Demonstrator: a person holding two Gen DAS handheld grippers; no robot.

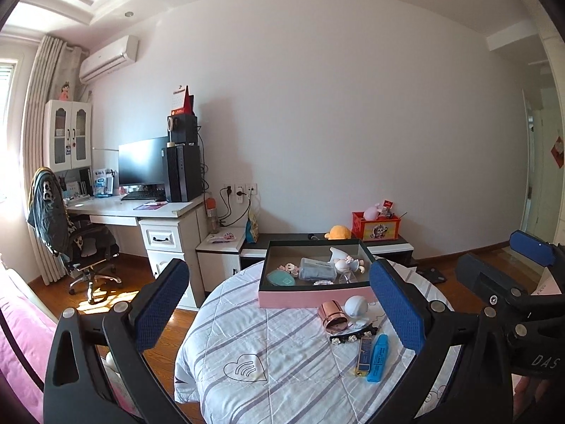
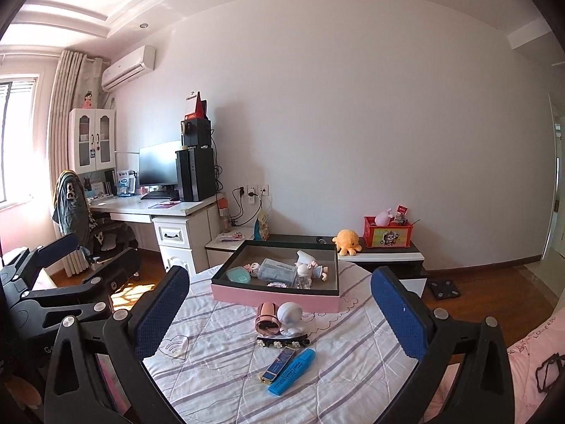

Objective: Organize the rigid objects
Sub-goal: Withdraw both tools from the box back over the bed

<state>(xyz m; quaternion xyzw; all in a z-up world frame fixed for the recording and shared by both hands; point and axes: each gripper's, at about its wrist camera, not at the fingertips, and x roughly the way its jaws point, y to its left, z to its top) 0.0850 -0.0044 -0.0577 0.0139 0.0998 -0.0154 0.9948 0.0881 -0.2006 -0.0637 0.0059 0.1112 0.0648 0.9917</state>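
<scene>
Bedroom, round table [image 2: 219, 349] under striped cloth. Pink box [image 2: 279, 295] at far side, holding figurine, pouch. Before box: rose-gold cup [image 2: 267, 316], white toy [image 2: 289, 312], hair clip [image 2: 282, 342], blue marker [image 2: 292, 371]. Left gripper [image 1: 279, 304], right gripper [image 2: 279, 309]: jaws spread wide, empty, above table.

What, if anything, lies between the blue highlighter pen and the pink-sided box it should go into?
The blue highlighter pen lies nearest the camera. Toward the pink-sided box lie a black flowered hair clip, a rose-gold cylinder and a white rounded figurine. Lifting over them avoids contact.
</scene>
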